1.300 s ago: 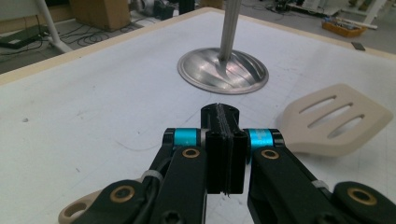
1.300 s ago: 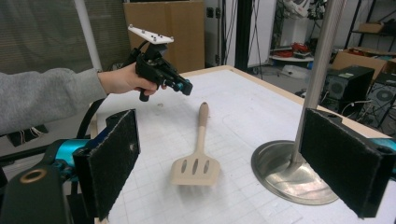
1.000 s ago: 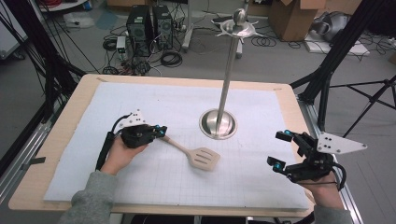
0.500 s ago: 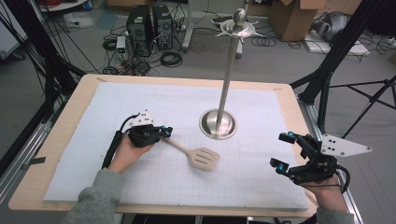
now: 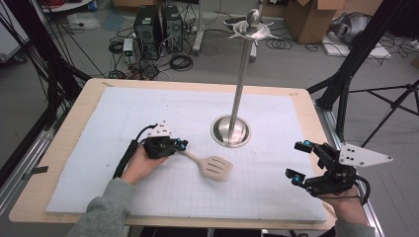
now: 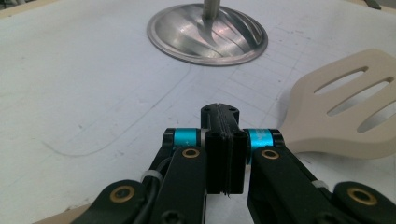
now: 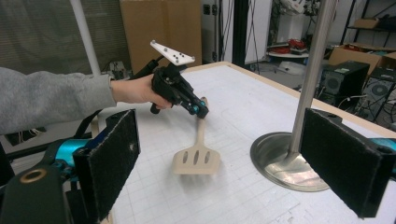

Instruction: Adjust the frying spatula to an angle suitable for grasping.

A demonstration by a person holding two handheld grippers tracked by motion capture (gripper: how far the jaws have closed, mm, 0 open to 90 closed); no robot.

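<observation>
Your left gripper (image 5: 179, 146) is low over the white gridded mat (image 5: 148, 113), with its jaws pressed together on the thin end of the beige slotted spatula's (image 5: 213, 167) handle. The spatula blade lies flat on the mat, just in front of the round base of the steel stand (image 5: 230, 131). Your right gripper (image 5: 301, 160) is near the right edge of the mat, well apart from the spatula, with its jaws wide apart and nothing between them. I can read no writing or label on any of these things.
</observation>
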